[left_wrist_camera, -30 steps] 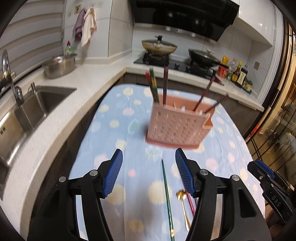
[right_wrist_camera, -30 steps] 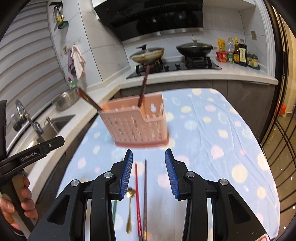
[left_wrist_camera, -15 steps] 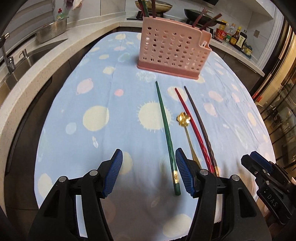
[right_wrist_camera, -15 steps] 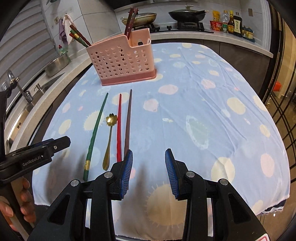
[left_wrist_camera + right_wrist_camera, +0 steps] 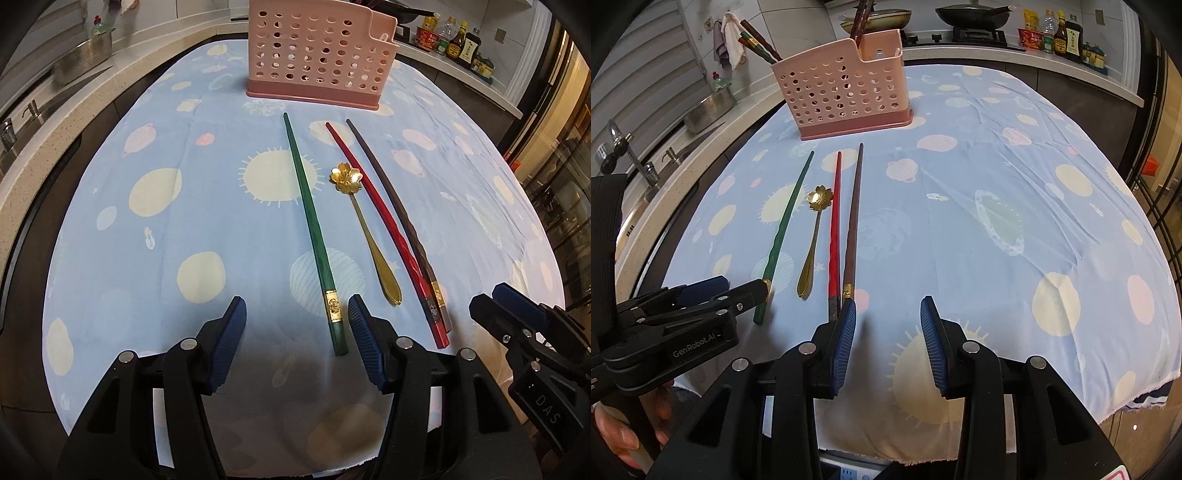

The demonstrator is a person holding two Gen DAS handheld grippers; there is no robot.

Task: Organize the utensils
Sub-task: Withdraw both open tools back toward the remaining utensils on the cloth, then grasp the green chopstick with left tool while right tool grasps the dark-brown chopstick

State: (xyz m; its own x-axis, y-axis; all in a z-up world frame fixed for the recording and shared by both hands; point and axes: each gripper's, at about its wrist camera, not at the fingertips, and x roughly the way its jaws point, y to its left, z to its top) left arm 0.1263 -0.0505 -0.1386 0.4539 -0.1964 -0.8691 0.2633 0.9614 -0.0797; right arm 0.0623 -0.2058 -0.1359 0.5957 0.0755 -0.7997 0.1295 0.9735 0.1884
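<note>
Your left gripper (image 5: 295,332) is nearest the green chopstick (image 5: 312,225): jaws closing, nothing pinched, butt end just inside the right pad, long axis toward the pink holder (image 5: 317,55). Right gripper (image 5: 888,343) jaws parted, empty.

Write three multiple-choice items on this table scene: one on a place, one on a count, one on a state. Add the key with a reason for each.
1. Where does the gold spoon lie?
A. Between the green chopstick and the red chopstick
B. Inside the pink holder
C. Right of the brown chopstick

2. How many chopsticks lie on the cloth?
A. One
B. Three
C. Five

3. What is between the right gripper's pads?
A. The spoon
B. The red chopstick
C. Nothing

Key: 1 A, green on its left and red on its right; 2 B, one green, one red, one brown; 3 C, only bare cloth shows in the gap.
</note>
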